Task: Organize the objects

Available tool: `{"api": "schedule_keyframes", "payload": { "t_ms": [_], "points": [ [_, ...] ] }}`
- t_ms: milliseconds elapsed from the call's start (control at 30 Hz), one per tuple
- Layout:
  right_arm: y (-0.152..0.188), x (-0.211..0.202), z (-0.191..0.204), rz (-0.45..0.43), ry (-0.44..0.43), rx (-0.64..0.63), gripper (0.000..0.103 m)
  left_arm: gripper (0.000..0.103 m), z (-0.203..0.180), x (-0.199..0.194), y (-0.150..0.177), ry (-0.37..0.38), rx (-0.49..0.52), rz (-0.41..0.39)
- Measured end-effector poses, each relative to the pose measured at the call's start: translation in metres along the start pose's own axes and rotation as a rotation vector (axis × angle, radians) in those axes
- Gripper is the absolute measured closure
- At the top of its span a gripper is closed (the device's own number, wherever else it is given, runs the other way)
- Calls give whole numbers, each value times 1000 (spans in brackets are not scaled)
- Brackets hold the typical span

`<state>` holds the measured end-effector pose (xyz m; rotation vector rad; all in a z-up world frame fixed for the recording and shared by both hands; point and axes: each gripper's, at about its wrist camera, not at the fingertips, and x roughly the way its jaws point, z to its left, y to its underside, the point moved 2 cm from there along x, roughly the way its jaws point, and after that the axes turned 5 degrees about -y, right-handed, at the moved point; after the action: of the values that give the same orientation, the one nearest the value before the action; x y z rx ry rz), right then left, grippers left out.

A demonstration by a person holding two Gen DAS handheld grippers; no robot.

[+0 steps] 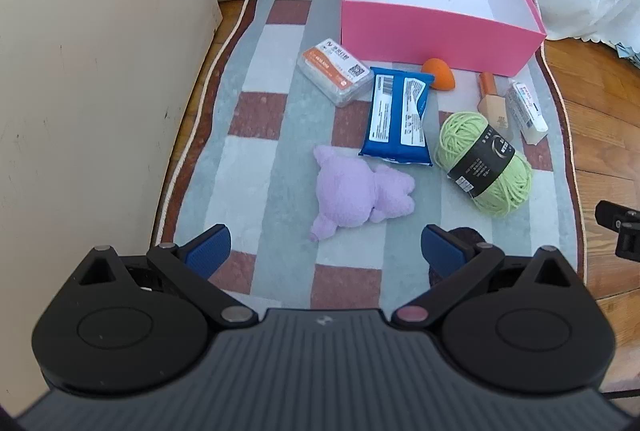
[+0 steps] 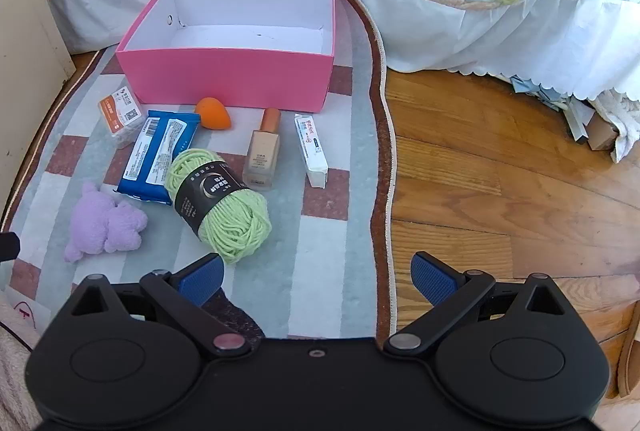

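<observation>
Before the pink box [image 2: 224, 79], on the checked rug [image 2: 320, 199], lie a soft purple plush [image 1: 356, 191], crinkly blue wipes pack [image 1: 400, 115], springy green yarn ball [image 2: 220, 199], orange sponge [image 2: 212, 113], glass foundation bottle [image 2: 262, 151], stiff white tube carton [image 2: 312, 151] and clear plastic case [image 1: 336, 71]. Left tool [image 1: 324, 251] and right tool [image 2: 316, 277] are both spread, holding nothing. The plush looks light and squashy; pinch its body. The bottle seems slippery and fragile.

A: Where does the left wrist view sit?
B: Low over the rug [image 1: 260, 135], facing the pink box [image 1: 432, 43] from its left front — fairly near.
A: And the right wrist view?
B: Right front of the pink box [image 2: 228, 79], similar closeness — both share the box.
</observation>
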<state>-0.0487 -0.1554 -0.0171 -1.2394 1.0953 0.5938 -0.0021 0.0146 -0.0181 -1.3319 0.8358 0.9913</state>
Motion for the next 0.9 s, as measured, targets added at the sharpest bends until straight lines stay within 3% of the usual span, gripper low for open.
{"api": "schedule_keyframes", "payload": {
  "t_ms": [900],
  "points": [
    [5,5,-3,21,-7,2,2,0,1,10,3,-20,0,41]
  ]
}}
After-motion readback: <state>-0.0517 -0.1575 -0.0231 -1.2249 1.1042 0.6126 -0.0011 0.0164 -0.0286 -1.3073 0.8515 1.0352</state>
